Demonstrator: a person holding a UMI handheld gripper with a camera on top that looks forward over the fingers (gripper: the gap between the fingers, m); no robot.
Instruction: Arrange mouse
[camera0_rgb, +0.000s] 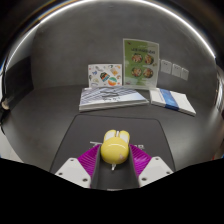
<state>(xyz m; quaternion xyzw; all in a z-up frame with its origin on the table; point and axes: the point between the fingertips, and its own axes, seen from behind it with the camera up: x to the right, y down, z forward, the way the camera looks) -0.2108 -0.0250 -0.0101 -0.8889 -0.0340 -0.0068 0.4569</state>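
My tongs (115, 166) pinch the yellow mouse (115, 148) above the worktop (50, 115); pickup done I judge, placement near booklets (112, 96) ahead remains.

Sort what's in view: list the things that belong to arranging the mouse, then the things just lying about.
Part of the job:
- yellow mouse, between the fingers, both pads against its sides
- gripper, shut on the mouse
- dark mat under the mouse

Just lying about:
- booklets lying flat beyond the mat
- blue-edged leaflet beside them
- upright green card
- small picture card
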